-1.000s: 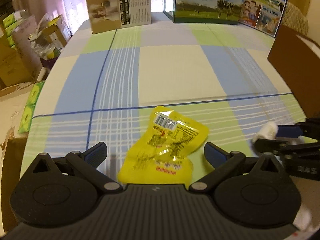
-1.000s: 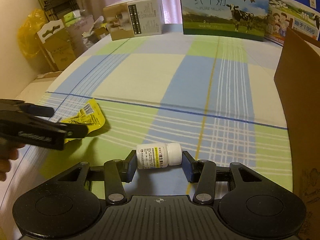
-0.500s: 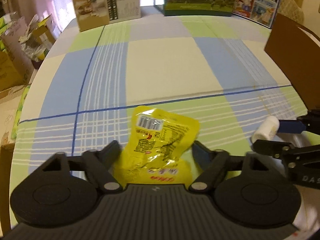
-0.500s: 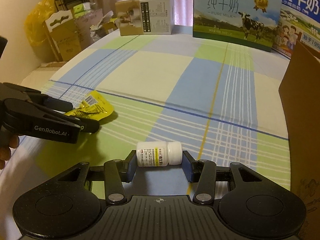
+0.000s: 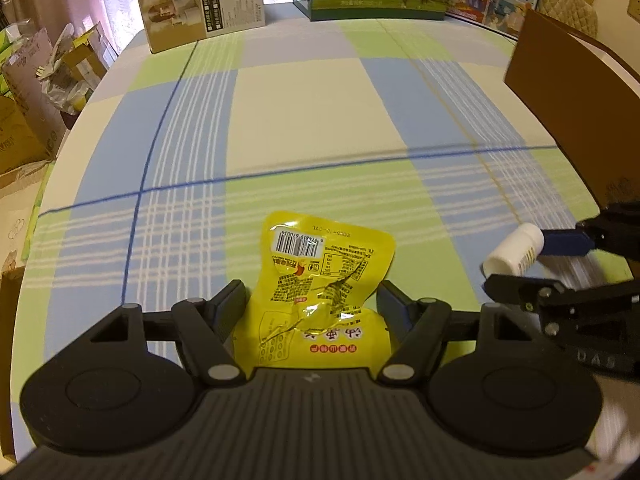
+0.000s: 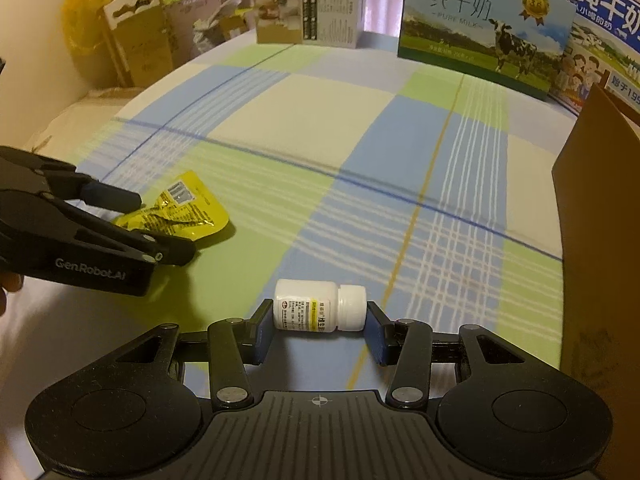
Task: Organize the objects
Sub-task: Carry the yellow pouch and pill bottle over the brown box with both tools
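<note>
A yellow snack packet (image 5: 316,292) sits between the two fingers of my left gripper (image 5: 312,304), which is shut on its crumpled sides just above the checked tablecloth (image 5: 304,120). The packet also shows in the right wrist view (image 6: 176,212), with the left gripper (image 6: 132,220) around it. My right gripper (image 6: 318,324) is shut on a small white pill bottle (image 6: 318,310) lying sideways, cap to the right. The bottle (image 5: 514,250) and right gripper (image 5: 536,260) also show at the right of the left wrist view.
A brown cardboard box (image 6: 600,240) stands at the table's right edge. A tan product box (image 5: 204,4) and milk cartons (image 6: 480,28) stand along the far edge. Cardboard clutter (image 5: 36,92) lies on the floor beyond the left edge.
My left gripper went from open around the yellow packet to shut on it, and the packet crumpled. The right gripper has kept its hold on the bottle and shifted slightly.
</note>
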